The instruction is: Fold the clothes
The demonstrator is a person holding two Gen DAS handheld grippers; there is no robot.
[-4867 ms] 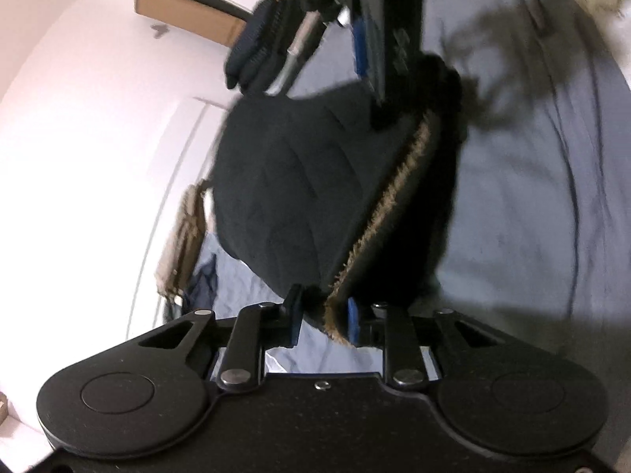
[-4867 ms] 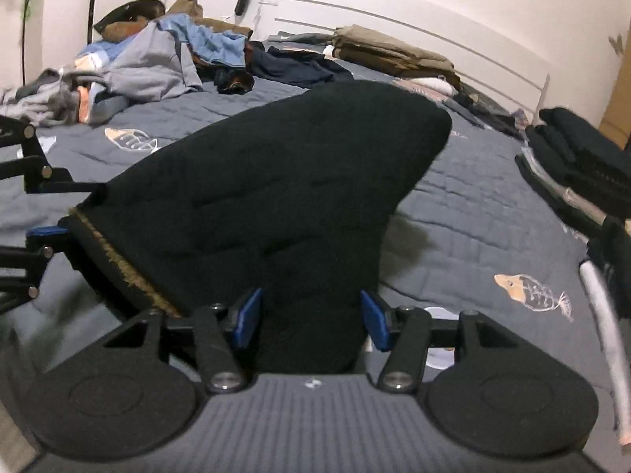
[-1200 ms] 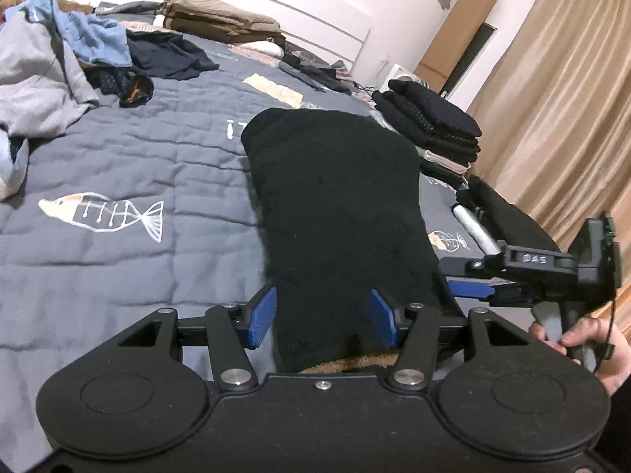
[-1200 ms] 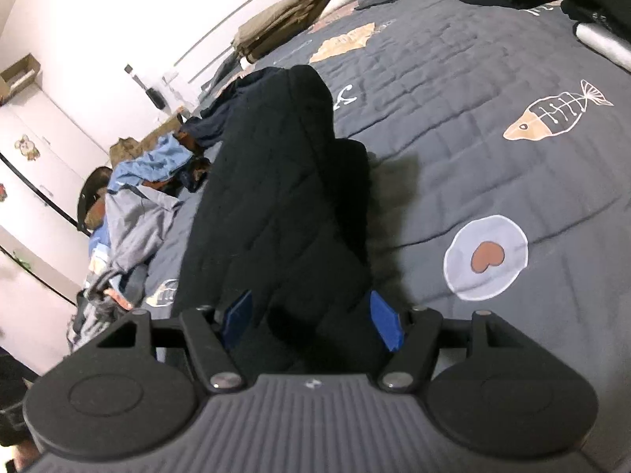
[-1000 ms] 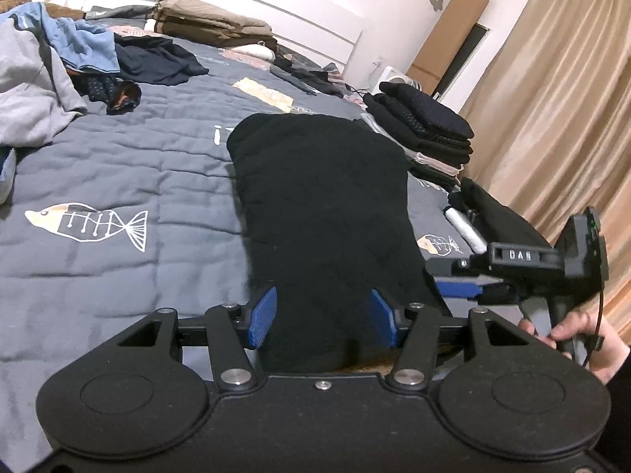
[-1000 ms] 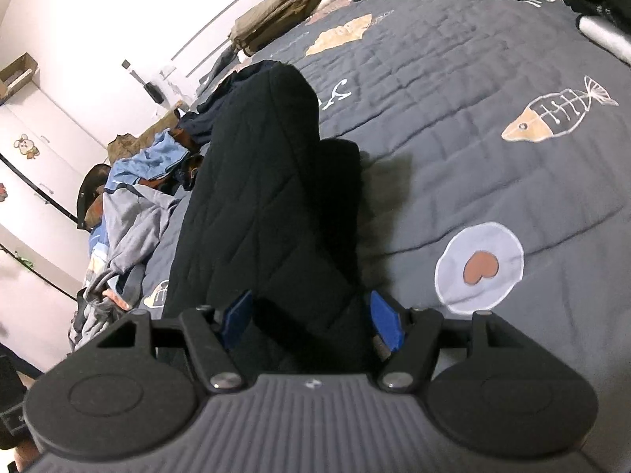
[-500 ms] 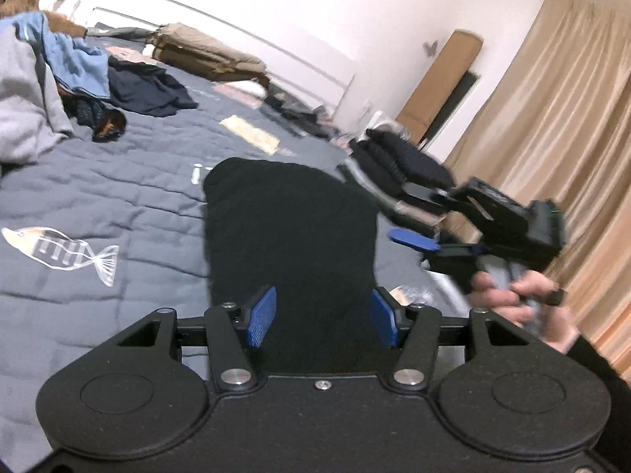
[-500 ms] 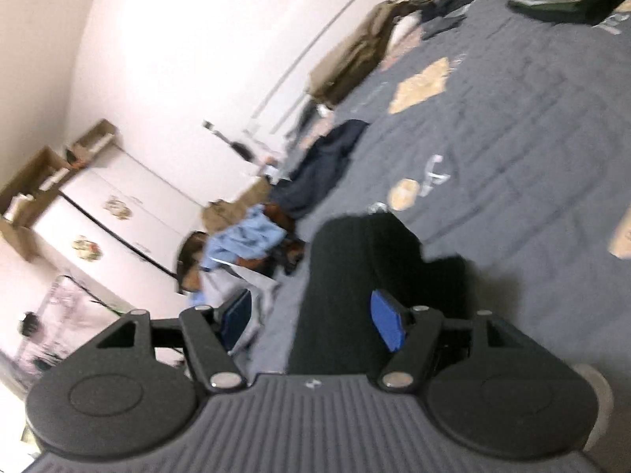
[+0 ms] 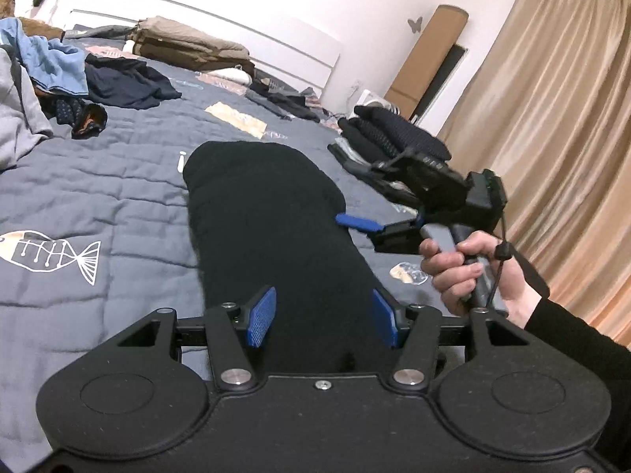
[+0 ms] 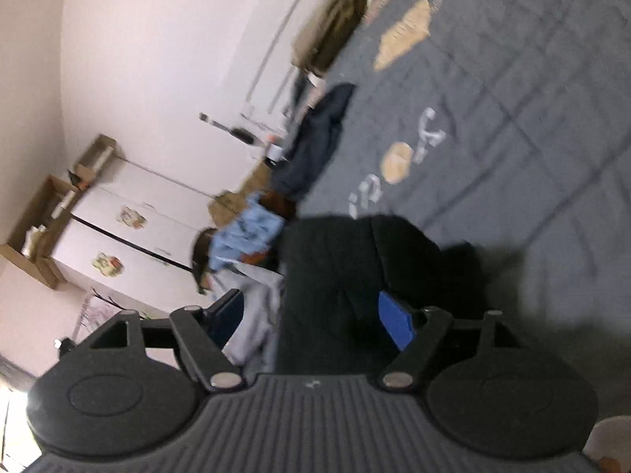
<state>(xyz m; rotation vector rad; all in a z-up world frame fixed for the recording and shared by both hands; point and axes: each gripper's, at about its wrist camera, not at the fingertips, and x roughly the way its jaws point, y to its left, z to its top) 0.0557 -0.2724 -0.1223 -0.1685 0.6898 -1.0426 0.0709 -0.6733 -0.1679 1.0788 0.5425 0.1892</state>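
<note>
A black quilted garment (image 9: 272,228) lies folded in a long strip on the grey bed quilt (image 9: 98,197). My left gripper (image 9: 321,317) is open, its blue pads on either side of the garment's near end, above it. My right gripper (image 9: 357,222) shows in the left wrist view at the garment's right edge, lifted and tilted, held by a hand (image 9: 469,268). In the blurred right wrist view the right gripper (image 10: 311,315) is open with the black garment (image 10: 339,283) below and ahead of it.
A stack of folded dark clothes (image 9: 390,138) sits at the right of the bed. A pile of unfolded clothes (image 9: 43,75) lies at the far left. Folded tan clothes (image 9: 189,45) rest by the white headboard. Beige curtains (image 9: 552,118) hang to the right.
Both grippers have let go of the black garment, which now lies flat. My right gripper has lifted and swung away to the right of it. My left gripper has pulled back slightly.
</note>
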